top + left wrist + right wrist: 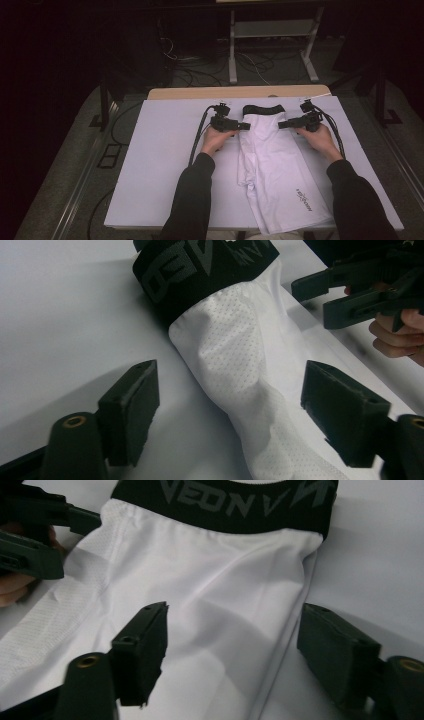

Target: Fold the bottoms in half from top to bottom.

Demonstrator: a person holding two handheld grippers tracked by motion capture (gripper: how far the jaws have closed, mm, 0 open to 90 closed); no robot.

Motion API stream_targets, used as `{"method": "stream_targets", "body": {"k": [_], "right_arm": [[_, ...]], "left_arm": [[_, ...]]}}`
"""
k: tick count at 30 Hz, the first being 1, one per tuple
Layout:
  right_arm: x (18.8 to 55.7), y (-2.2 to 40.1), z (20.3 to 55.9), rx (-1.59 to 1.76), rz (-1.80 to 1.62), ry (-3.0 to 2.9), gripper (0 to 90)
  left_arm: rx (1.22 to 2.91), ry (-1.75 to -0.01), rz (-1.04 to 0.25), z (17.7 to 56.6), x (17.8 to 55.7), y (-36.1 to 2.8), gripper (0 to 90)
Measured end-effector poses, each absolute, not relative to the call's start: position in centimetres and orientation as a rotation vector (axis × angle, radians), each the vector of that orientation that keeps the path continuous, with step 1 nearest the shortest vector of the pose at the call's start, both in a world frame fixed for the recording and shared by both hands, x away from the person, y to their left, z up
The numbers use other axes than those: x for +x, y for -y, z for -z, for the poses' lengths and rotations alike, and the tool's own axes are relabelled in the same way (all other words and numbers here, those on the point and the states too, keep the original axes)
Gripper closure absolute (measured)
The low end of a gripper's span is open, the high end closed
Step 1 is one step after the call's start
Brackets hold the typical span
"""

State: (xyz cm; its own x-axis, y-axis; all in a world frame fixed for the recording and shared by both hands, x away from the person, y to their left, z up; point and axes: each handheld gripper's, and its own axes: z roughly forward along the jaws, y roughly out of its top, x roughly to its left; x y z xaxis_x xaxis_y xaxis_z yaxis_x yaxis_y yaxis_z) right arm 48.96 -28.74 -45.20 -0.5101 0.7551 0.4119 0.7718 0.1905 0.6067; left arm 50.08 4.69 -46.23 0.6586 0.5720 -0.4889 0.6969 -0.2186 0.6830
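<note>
A white pair of shorts with a black lettered waistband lies flat on the white board, waistband at the far end. My left gripper points in from the left, just below the waistband. Its jaws stand open astride the garment's left edge, the pads not pressing on it. My right gripper points in from the right at the same height. It is open too, one jaw over the white fabric and one on the board beyond the right edge.
The board lies on a wooden table whose far edge shows behind it. A metal stand and cables lie on the floor beyond. Each gripper's cable trails across the board beside the hands.
</note>
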Motion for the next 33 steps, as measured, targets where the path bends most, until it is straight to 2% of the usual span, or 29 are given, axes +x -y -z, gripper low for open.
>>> {"method": "stream_targets", "body": {"k": [6, 15, 21, 25, 33], "right_arm": [[48.9, 28.8, 45.3, -1.558, 1.237, 2.399, 39.5], [48.7, 28.3, 45.2, -1.53, 1.204, 2.392, 51.9], [48.6, 27.5, 45.1, -1.541, 1.165, 2.434, 71.7], [48.7, 28.0, 45.3, -1.565, 1.178, 2.399, 84.8], [48.5, 29.3, 45.5, -1.574, 1.269, 2.293, 87.3]], "left_arm": [[1.893, -1.022, 0.177, 46.4, 50.2, -4.8, 40.5], [1.902, -1.029, 0.195, 46.6, 50.2, -4.6, 56.7], [1.915, -1.027, 0.217, 46.8, 50.2, -4.5, 71.4], [1.913, -1.034, 0.219, 46.9, 50.2, -4.6, 85.8], [1.904, -1.007, 0.197, 46.3, 49.9, -4.4, 87.9]]}}
